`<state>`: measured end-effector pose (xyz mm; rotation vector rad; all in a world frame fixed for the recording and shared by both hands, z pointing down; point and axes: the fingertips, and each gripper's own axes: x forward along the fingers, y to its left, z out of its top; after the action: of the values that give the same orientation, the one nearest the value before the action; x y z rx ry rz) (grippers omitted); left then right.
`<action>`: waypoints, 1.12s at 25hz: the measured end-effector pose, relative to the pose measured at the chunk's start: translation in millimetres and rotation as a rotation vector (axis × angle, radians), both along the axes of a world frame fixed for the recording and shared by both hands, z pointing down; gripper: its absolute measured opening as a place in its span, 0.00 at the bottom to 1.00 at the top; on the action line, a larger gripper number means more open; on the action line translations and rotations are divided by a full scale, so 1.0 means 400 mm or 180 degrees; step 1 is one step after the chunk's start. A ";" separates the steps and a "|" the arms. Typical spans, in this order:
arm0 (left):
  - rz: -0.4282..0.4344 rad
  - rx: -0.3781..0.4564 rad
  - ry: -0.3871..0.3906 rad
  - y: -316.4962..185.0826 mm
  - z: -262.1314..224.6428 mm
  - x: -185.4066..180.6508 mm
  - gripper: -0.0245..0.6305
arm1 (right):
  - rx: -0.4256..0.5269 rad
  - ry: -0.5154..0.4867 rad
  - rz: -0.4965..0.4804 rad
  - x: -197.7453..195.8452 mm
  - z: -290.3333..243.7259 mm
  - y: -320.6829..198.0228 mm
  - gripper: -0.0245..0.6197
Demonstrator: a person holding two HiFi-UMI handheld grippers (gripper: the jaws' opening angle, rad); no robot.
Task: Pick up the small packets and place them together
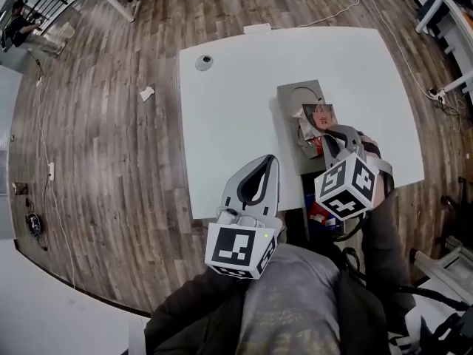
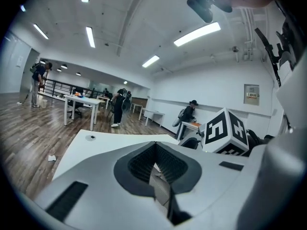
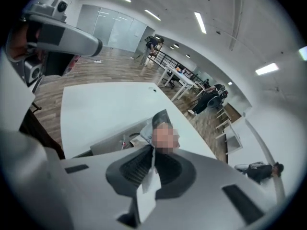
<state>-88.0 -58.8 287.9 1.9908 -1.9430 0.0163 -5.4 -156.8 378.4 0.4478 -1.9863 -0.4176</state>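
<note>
While clamped on one packet [image 3: 149, 176], the right gripper [image 3: 151, 150]; left gripper [image 2: 155, 145] empty.

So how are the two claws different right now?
The right claw is pinching a small packet; the left claw is shut on nothing. The right claw hangs over the packet pile on the grey tray; the left claw sits over the white table near its edge. Both carry a marker cube.
</note>
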 end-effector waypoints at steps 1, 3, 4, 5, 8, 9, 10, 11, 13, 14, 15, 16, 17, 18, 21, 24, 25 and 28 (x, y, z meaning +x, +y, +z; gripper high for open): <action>-0.0041 -0.0031 0.0012 -0.003 0.007 -0.009 0.04 | -0.0024 0.0037 -0.0029 -0.007 0.012 -0.011 0.07; -0.0105 -0.0086 0.0037 -0.006 0.022 -0.023 0.04 | -0.0081 0.0111 -0.0091 -0.020 0.039 -0.021 0.07; -0.0131 -0.0111 0.0052 -0.007 0.028 -0.029 0.04 | -0.0118 0.0141 -0.0127 -0.025 0.052 -0.021 0.07; -0.0154 -0.0133 0.0067 -0.007 0.033 -0.035 0.04 | -0.0159 0.0161 -0.0162 -0.030 0.063 -0.019 0.07; -0.0181 -0.0173 0.0092 -0.010 0.046 -0.044 0.04 | -0.0323 0.0172 -0.0257 -0.043 0.084 -0.005 0.12; -0.0178 -0.0180 0.0097 -0.011 0.050 -0.045 0.04 | -0.0393 0.0174 -0.0286 -0.047 0.091 0.002 0.16; -0.0174 -0.0185 0.0103 -0.011 0.053 -0.046 0.04 | -0.0464 0.0181 -0.0314 -0.049 0.098 0.011 0.21; -0.0170 -0.0187 0.0107 -0.011 0.056 -0.045 0.04 | -0.0535 0.0183 -0.0338 -0.050 0.104 0.020 0.25; -0.0164 -0.0181 0.0108 -0.010 0.054 -0.043 0.04 | -0.0668 0.0150 -0.0365 -0.049 0.108 0.037 0.32; -0.0162 -0.0176 0.0107 -0.010 0.051 -0.042 0.04 | -0.0718 0.0121 -0.0376 -0.049 0.105 0.044 0.36; -0.0158 -0.0171 0.0104 -0.009 0.048 -0.039 0.04 | -0.0755 0.0091 -0.0392 -0.048 0.102 0.050 0.37; -0.0154 -0.0165 0.0103 -0.008 0.045 -0.035 0.04 | -0.0785 0.0061 -0.0413 -0.047 0.098 0.056 0.38; -0.0148 -0.0159 0.0101 -0.007 0.042 -0.032 0.04 | -0.0805 0.0030 -0.0435 -0.047 0.094 0.062 0.39; -0.0140 -0.0153 0.0097 -0.004 0.039 -0.029 0.04 | -0.0818 -0.0005 -0.0451 -0.047 0.090 0.069 0.39; -0.0118 -0.0139 0.0078 0.004 0.038 -0.027 0.04 | -0.0825 -0.0092 -0.0438 -0.050 0.087 0.083 0.39; -0.0101 -0.0132 0.0066 0.013 0.038 -0.025 0.04 | -0.0795 -0.0115 -0.0411 -0.046 0.089 0.096 0.39; -0.0095 -0.0131 0.0061 0.015 0.036 -0.023 0.04 | -0.0787 -0.0127 -0.0409 -0.045 0.088 0.101 0.39; -0.0056 -0.0124 0.0048 0.019 0.027 -0.013 0.04 | -0.0762 -0.0190 -0.0389 -0.041 0.074 0.115 0.39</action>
<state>-93.3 -51.1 298.7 1.9434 -1.9358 0.0343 -21.7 -110.7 408.1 0.1905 -2.0971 -0.2396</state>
